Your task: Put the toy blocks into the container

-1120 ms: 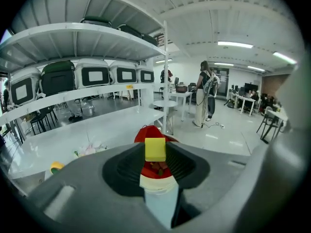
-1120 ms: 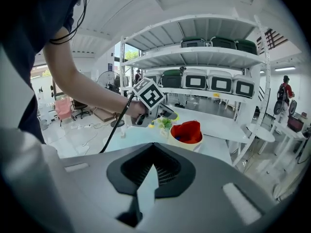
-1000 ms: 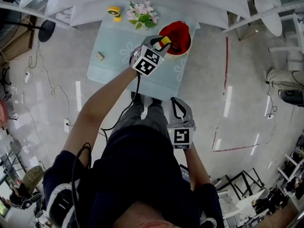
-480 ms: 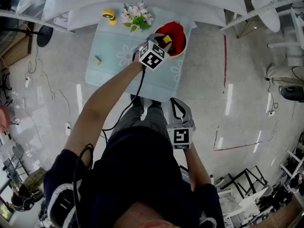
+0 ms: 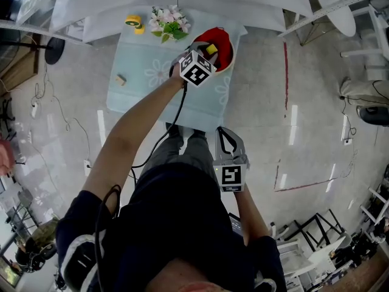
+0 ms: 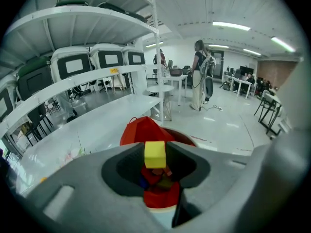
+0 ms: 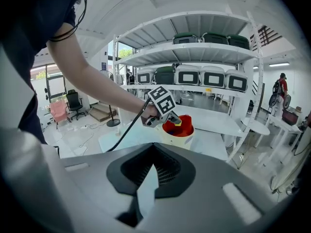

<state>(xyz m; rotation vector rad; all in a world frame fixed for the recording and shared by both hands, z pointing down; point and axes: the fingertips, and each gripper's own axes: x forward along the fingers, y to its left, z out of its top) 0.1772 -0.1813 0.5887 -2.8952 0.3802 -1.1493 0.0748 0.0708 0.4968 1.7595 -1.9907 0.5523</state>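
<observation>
Pale-blue counter (image 5: pixel 140 84) carries the red-lined container (image 5: pixel 223 40); the left claw (image 5: pixel 206 50) pinches a yellow block (image 6: pixel 155 154) directly over its mouth. Right claw (image 5: pixel 226 142), closed and empty, hangs well back.

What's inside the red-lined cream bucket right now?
The red-lined cream bucket holds red, blue and dark toy blocks on red fabric lining. The left gripper, holding a yellow cube over the opening, covers the rest.
</observation>
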